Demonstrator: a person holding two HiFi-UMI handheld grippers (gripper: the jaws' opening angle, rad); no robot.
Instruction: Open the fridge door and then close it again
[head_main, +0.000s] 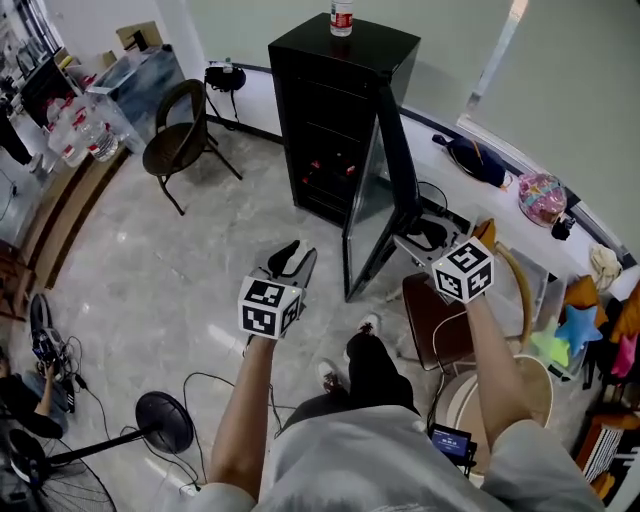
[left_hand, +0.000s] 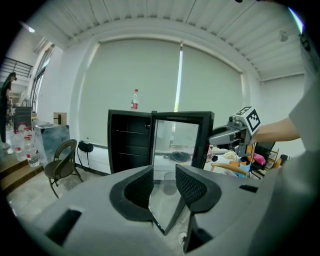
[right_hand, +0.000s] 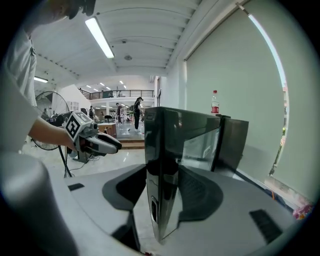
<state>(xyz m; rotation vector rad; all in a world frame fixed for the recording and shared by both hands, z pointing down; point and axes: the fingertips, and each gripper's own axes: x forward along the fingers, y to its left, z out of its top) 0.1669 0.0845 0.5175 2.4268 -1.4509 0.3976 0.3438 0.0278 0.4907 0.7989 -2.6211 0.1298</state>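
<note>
A black fridge (head_main: 330, 110) stands by the wall with a bottle (head_main: 341, 17) on top. Its glass door (head_main: 375, 200) is swung wide, its free edge towards me. My right gripper (head_main: 425, 238) is at that free edge. In the right gripper view the door's edge (right_hand: 162, 150) fills the gap between the jaws of the right gripper (right_hand: 162, 190), and both pads lie against it. My left gripper (head_main: 290, 262) hangs in the air left of the door, open with nothing in it. In the left gripper view that gripper (left_hand: 164, 187) points at the door's glass (left_hand: 177, 145).
A dark chair (head_main: 180, 135) stands left of the fridge and a floor fan (head_main: 165, 420) lies at the lower left with cables on the floor. A brown stool (head_main: 435, 320) and a cluttered ledge (head_main: 545, 195) are at the right. Water bottles (head_main: 75, 130) stand on a shelf at far left.
</note>
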